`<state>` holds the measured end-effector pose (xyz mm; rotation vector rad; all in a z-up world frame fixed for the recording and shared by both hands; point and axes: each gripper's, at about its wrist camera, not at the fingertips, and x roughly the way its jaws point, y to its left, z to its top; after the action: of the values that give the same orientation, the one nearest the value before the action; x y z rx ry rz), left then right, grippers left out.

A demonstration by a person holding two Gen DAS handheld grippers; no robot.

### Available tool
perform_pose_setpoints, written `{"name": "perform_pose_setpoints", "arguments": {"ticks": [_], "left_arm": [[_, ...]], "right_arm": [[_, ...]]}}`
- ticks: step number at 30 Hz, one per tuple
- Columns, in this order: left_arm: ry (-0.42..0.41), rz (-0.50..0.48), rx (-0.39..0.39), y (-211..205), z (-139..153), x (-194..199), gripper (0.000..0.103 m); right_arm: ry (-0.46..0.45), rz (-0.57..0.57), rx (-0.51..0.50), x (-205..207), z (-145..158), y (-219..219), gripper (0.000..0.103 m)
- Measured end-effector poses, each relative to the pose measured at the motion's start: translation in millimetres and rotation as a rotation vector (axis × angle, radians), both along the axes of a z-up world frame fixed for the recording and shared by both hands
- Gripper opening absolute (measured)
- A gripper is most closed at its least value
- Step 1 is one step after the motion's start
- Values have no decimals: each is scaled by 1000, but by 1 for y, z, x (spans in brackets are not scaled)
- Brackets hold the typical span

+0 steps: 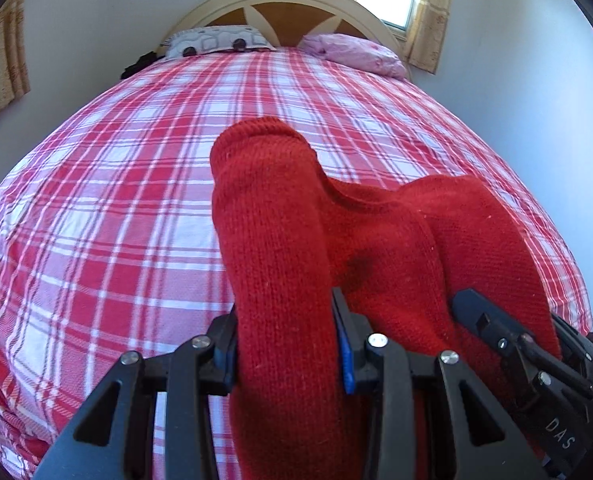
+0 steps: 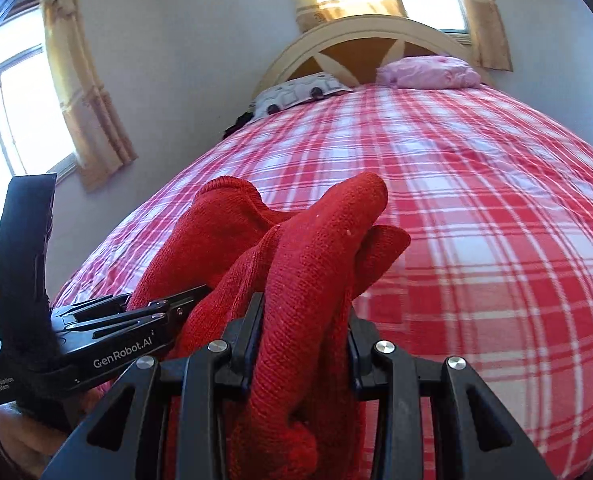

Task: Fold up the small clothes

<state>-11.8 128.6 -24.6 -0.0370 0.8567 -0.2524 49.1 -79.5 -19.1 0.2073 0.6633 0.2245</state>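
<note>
red knit garment (image 1: pixel 280 220), red-white plaid bedsheet (image 1: pixel 116 184)

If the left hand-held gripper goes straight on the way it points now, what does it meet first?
Probably the red-and-white checked bed sheet. The left hand-held gripper, shut on the red knitted garment, points down at it; depth is unclear.

Plaid bedsheet (image 1: pixel 136 200), arched headboard (image 1: pixel 280 4), patterned pillow (image 1: pixel 216 40), pink pillow (image 1: pixel 356 54), yellow curtains (image 2: pixel 88 92)
</note>
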Motion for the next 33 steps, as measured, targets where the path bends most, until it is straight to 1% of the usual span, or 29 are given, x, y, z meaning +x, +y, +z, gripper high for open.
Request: {"name": "perform_pose_setpoints", "arguments": {"ticks": [5,9,13,17,18,19,20,21,23,25,27,30,32,33], "left_arm": [[7,63,-9,29,-3,10,39],[-3,105,-1,48,0,21,39],[-25,144,28,61,4,39,39],[-38,172,59,66,7,61,39],[-42,176,70,66,7,67,39],[-47,178,85,65,5,75,39],[-49,179,102,63,1,87,39],[-39,176,109,60,-3,95,39],[-2,171,94,59,-15,108,39],[14,177,103,60,-24,117,39],[25,179,100,62,-28,117,40],[43,159,77,65,-32,117,44],[52,160,69,70,-33,115,52],[56,172,51,75,-32,113,55]], "right_arm": [[-5,64,1,18,0,31,35],[-23,96,16,38,2,51,34],[-44,125,27,62,6,68,32],[-65,136,45,91,9,82,26],[-67,138,45,98,8,84,26],[-63,145,35,108,6,89,26],[-55,148,25,117,3,94,23],[-40,139,12,126,-2,97,23],[-10,132,-3,139,-15,103,23],[11,129,-32,147,-25,106,23],[45,129,-52,154,-37,105,23],[97,126,-42,160,-56,102,23],[91,124,-36,158,-58,100,23],[88,125,-25,156,-55,97,23]]}}
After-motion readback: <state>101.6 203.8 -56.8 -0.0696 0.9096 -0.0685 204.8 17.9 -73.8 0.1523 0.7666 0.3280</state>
